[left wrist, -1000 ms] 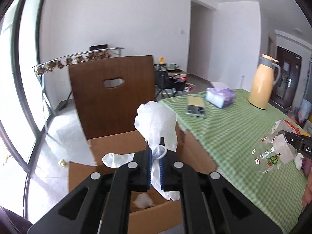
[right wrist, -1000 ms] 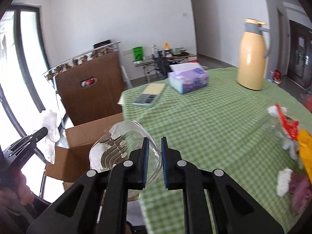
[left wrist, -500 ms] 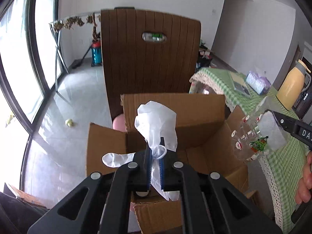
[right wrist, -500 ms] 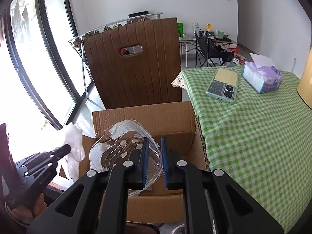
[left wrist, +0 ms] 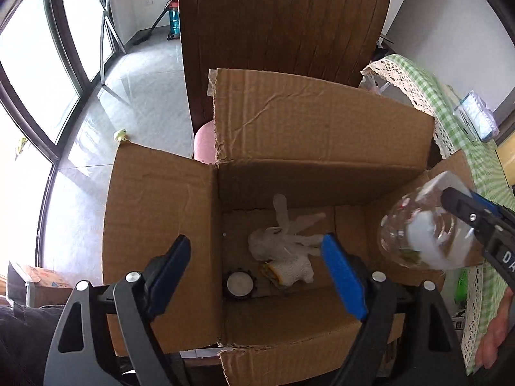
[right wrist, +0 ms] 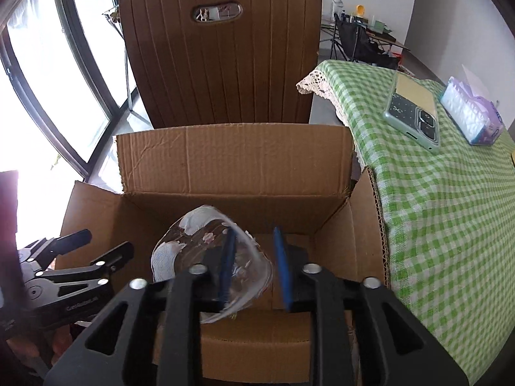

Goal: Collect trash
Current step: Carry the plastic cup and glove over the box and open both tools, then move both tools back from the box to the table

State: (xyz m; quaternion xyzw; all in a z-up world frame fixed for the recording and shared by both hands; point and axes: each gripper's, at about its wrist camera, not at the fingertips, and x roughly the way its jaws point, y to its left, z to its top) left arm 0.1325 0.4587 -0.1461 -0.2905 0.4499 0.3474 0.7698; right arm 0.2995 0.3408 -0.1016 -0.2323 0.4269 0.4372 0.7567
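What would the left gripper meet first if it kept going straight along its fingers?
Probably the white glove on the cardboard box floor; the left gripper, jaws opening and empty, points into it. Depth is uncertain.

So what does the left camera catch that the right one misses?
Only the left: the box floor, where a white glove, a wrapped scrap and a round dark lid lie. Only the right: a phone and a tissue pack on the green checked cloth. Both: the cardboard box, the brown chair, and the clear plastic cup at the opening right tool.
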